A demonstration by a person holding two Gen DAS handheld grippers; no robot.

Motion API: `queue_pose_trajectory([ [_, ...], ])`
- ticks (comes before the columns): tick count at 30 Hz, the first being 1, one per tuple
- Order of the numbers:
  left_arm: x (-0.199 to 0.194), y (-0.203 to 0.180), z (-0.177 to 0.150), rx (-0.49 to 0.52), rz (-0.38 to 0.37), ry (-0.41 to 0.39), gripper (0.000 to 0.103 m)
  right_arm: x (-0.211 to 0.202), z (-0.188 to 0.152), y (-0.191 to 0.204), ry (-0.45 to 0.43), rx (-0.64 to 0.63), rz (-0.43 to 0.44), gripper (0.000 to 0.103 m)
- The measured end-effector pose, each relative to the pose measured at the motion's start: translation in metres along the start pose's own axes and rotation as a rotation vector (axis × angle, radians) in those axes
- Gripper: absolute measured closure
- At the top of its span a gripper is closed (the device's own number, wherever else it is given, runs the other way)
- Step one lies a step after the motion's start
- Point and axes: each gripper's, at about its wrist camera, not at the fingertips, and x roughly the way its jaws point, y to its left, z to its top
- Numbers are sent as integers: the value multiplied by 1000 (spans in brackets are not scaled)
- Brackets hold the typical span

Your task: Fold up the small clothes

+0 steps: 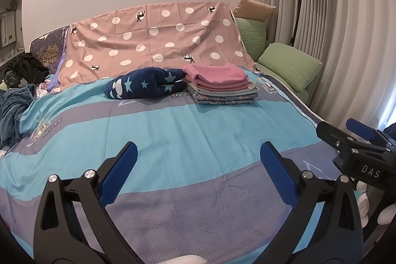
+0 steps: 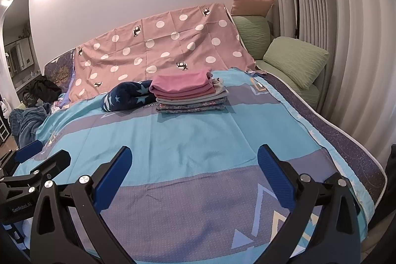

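The navy star-patterned garment [image 1: 146,87] lies bunched at the far side of the bed, its long axis running left to right, touching the left edge of the stack of folded clothes [image 1: 221,84]. That one looks like the only piece not yet folded. The stack holds what I count as roughly six folded pieces (the lower layers are hard to separate), pink on top, flowered at the bottom.

Both tools sit well back from all this, low over the near part of the blue and grey bedspread [image 1: 173,130]. The left gripper [image 1: 198,152] has its two blue fingers spread wide with nothing between them; the right gripper [image 2: 194,155] is the same, apart and empty. The navy garment lies straight ahead and slightly left of the left one, and further left of the right one, so the left looks nearer to it.

Behind are one pink dotted sheet [image 1: 153,41], two green pillows and one tan cushion.
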Motion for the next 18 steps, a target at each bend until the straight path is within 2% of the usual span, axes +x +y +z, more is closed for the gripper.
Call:
queue_pose_trajectory([
  [18,3,5,-3,-8,6,2,2,0,-1,2,1,-9,7,2],
])
